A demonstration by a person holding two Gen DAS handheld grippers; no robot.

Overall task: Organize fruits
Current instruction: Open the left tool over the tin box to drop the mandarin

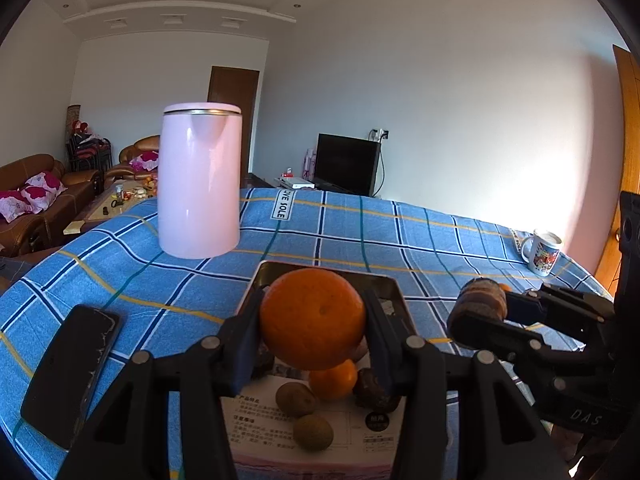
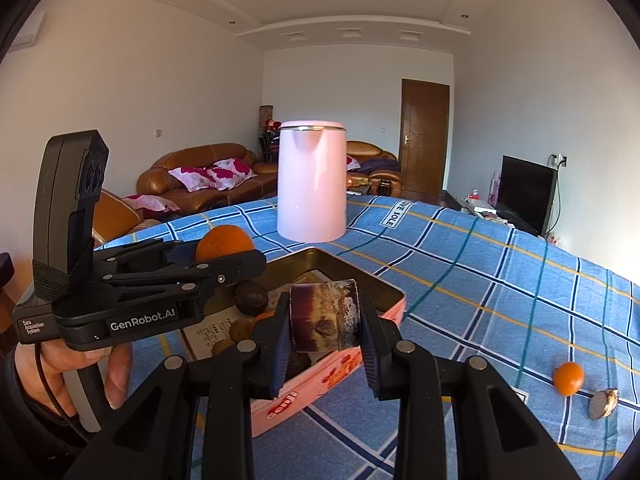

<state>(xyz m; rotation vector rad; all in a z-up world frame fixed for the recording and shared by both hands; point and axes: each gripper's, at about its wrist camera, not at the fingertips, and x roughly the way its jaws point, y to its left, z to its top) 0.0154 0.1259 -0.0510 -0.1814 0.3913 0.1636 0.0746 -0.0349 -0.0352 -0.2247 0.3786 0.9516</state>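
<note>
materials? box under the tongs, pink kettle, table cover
Box: likely tin; dull metallic inside, printed pink outside, rolled rim.
Kettle: glossy pink shell, probably plastic, with window glare and a metal band under the lid.
Table cover: woven blue plaid cloth, matte, wrinkled, with a sewn label.

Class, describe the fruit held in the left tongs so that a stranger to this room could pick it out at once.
Start at the tall pink kettle on the blue checked tablecloth. In front of it lies an open tin of fruit, and above the tin the left tongs grip a big orange. It is far larger than the small orange and brown fruits below it.
</note>
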